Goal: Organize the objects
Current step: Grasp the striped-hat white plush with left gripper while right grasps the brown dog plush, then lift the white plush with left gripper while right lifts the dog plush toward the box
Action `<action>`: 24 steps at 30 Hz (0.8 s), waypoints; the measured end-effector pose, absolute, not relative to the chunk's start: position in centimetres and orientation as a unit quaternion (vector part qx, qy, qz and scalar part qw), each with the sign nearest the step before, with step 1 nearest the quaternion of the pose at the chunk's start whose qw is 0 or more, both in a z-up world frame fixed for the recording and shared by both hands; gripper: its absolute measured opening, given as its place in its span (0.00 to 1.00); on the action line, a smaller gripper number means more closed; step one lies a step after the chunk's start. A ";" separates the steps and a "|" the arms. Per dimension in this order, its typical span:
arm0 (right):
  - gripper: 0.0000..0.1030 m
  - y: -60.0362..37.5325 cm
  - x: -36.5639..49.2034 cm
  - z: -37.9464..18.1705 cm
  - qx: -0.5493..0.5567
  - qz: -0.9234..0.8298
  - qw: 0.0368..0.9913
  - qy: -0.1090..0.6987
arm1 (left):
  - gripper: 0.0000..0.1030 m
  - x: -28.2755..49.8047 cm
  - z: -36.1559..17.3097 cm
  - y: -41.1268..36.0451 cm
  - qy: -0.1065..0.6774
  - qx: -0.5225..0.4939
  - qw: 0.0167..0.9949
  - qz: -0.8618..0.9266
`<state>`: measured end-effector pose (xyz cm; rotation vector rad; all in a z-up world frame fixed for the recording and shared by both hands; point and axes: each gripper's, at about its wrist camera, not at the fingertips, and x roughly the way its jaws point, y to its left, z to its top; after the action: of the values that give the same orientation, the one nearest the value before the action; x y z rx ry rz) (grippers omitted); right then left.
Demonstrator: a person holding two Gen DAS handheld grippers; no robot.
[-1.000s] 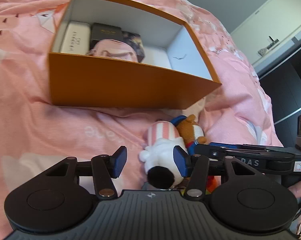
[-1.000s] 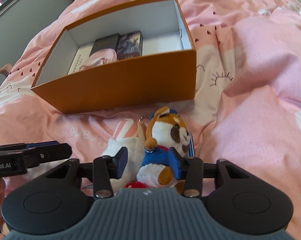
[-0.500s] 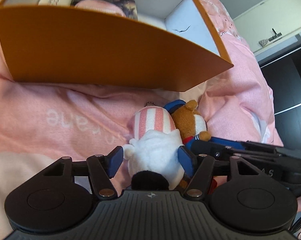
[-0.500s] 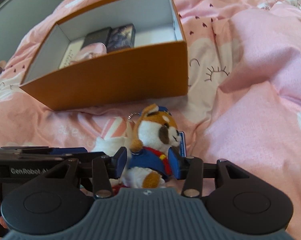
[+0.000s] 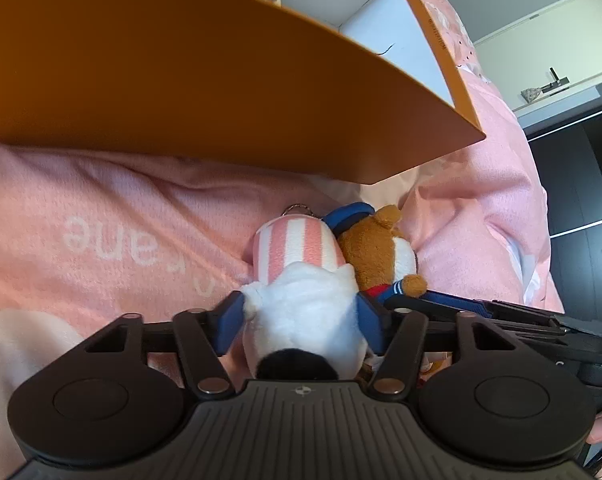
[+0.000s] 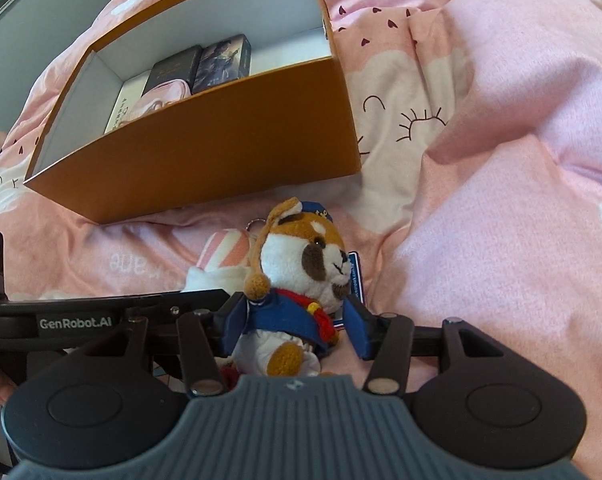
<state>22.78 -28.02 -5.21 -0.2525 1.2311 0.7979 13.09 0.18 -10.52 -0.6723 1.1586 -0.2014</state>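
Observation:
A white plush with a pink-striped hat [image 5: 301, 280] lies on the pink bedspread, touching a brown dog plush in a blue sailor suit [image 6: 301, 276]. My left gripper [image 5: 301, 322] straddles the white plush, both pads against its sides. My right gripper [image 6: 293, 328] straddles the dog plush, its left pad touching the suit, a small gap at its right pad. The orange box [image 6: 205, 160] stands just beyond both toys; it holds dark and white small boxes [image 6: 221, 64] and a pink item. The dog plush also shows in the left wrist view [image 5: 381, 252].
The bedspread [image 6: 481, 220] is rumpled, with a raised fold to the right of the toys. The left gripper's body [image 6: 101, 316] crosses the right wrist view at lower left. A dark cabinet and white shelf [image 5: 561, 92] stand beyond the bed on the right.
Both grippers have moved forward and down over the toys. The left jaws have narrowed onto the white plush; the right jaws now flank the dog plush's body. The box looms closer.

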 end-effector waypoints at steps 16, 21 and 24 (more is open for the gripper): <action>0.54 -24.7 21.5 -5.7 -0.212 0.379 0.729 0.529 | 0.29 11.1 -7.0 1.3 0.515 -0.283 0.805 -0.079; 0.56 -24.3 22.2 -7.2 -0.238 0.365 0.732 0.523 | 0.55 11.4 -8.2 1.7 0.516 -0.320 0.791 -0.074; 0.56 -24.5 22.8 -7.8 -0.227 0.365 0.729 0.533 | 0.57 12.0 -8.8 1.3 0.524 -0.324 0.784 -0.074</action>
<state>22.76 -24.47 -7.77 -0.4997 1.1737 0.8036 11.96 1.33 -8.83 -0.7001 1.1315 -0.1603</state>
